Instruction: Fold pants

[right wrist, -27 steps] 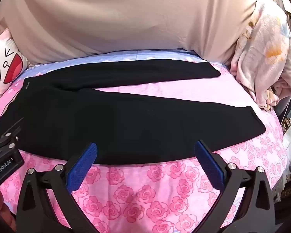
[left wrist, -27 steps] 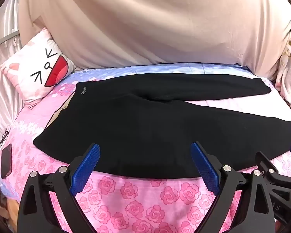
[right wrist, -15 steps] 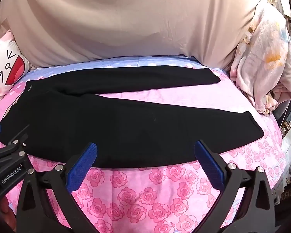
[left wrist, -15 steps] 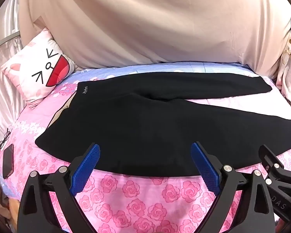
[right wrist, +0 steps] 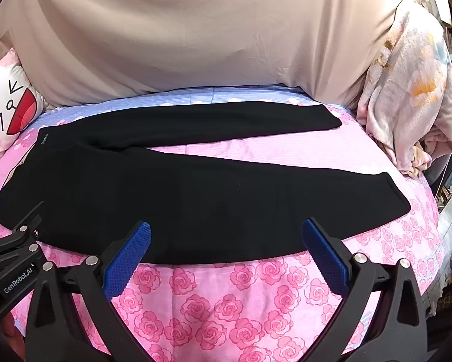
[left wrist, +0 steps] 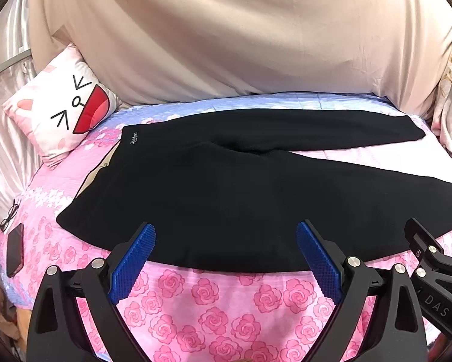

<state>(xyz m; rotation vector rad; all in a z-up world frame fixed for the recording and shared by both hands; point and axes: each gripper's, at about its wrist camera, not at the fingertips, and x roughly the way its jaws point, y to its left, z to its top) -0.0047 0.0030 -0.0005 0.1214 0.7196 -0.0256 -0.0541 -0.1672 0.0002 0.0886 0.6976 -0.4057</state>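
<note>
While both tongs hang over the near bed edge: view drawn back slightly versus the two earlier frames; more rose-print sheet showing below the hem line, pants sitting a little higher in frame.
Pants (left wrist: 226,187): black, flat and unfolded on the bed (left wrist: 213,307); waistband toward 9 o'clock, legs running toward 3 o'clock, far leg at 12 o'clock split from near leg by a wedge of pink sheet. Position on bed unchanged.
Left tongs (left wrist: 226,259): spread wide, nothing between blue pads, tips over near edge of seat area, apart from the cloth.
Right tongs (right wrist: 226,256): spread wide, empty, over near leg's lower edge.
Pillow (left wrist: 59,111): cartoon face, 10 o'clock, clear of pants.
Phone (left wrist: 14,253): 8 o'clock near bed edge, glasses just above it.
Task reading: no fold made yet; small retreat looks like lining up, probably for gripping the near leg edge and carrying it toward 12 o'clock over the far leg.
</note>
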